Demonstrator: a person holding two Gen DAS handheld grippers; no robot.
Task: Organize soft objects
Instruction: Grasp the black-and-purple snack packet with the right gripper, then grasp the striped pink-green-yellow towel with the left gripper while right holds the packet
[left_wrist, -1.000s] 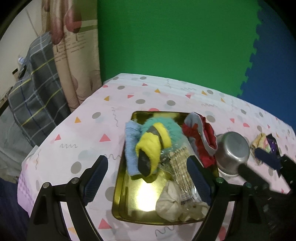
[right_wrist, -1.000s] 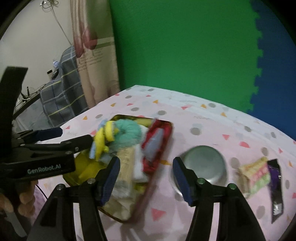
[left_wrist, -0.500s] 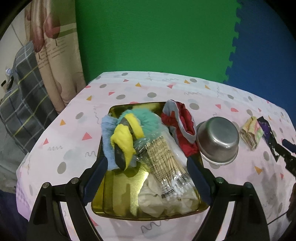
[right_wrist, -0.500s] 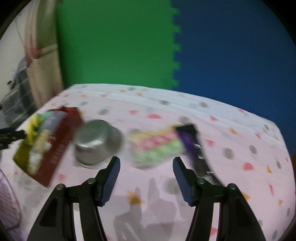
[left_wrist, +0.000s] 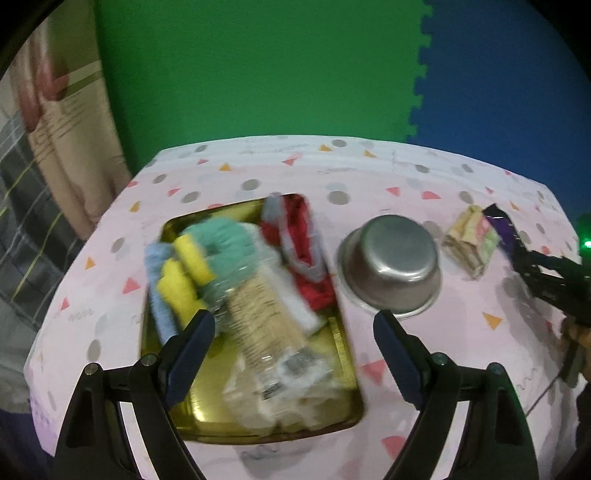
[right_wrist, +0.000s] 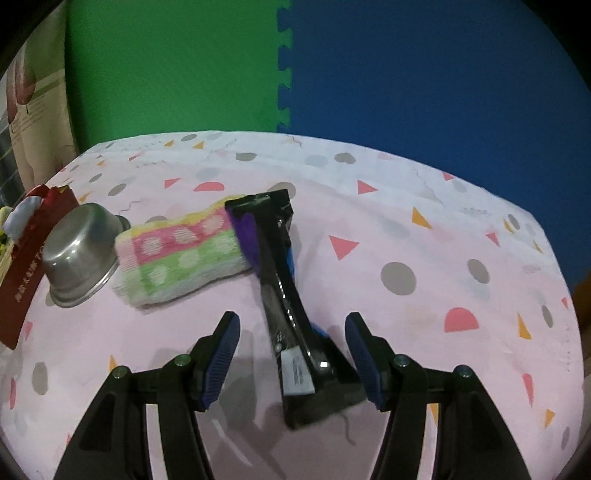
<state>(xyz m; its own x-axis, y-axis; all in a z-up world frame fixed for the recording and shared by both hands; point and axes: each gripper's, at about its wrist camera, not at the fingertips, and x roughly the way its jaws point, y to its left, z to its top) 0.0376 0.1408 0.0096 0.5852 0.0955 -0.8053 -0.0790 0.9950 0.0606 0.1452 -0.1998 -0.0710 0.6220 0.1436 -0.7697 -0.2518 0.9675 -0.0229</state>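
A gold tray (left_wrist: 207, 413) holds a teal and yellow plush (left_wrist: 207, 254), a blue cloth (left_wrist: 159, 295), a red cloth (left_wrist: 306, 254), a clear bag of cotton swabs (left_wrist: 266, 325) and a crumpled white piece. My left gripper (left_wrist: 293, 354) is open above the tray's near half. A folded pink, green and yellow striped towel (right_wrist: 181, 254) lies on the table, also in the left wrist view (left_wrist: 471, 240). A black and purple packet (right_wrist: 284, 302) lies beside it. My right gripper (right_wrist: 293, 354) is open, its fingers either side of the packet's near end.
An upturned steel bowl (left_wrist: 393, 264) sits between the tray and the towel, also in the right wrist view (right_wrist: 77, 254). The table has a pink patterned cloth (right_wrist: 424, 229). Green and blue foam mats form the back wall. A curtain hangs at left.
My right gripper swung right from the tray past the bowl and towel and now sits low over the packet. My left gripper shifted right over the tray.
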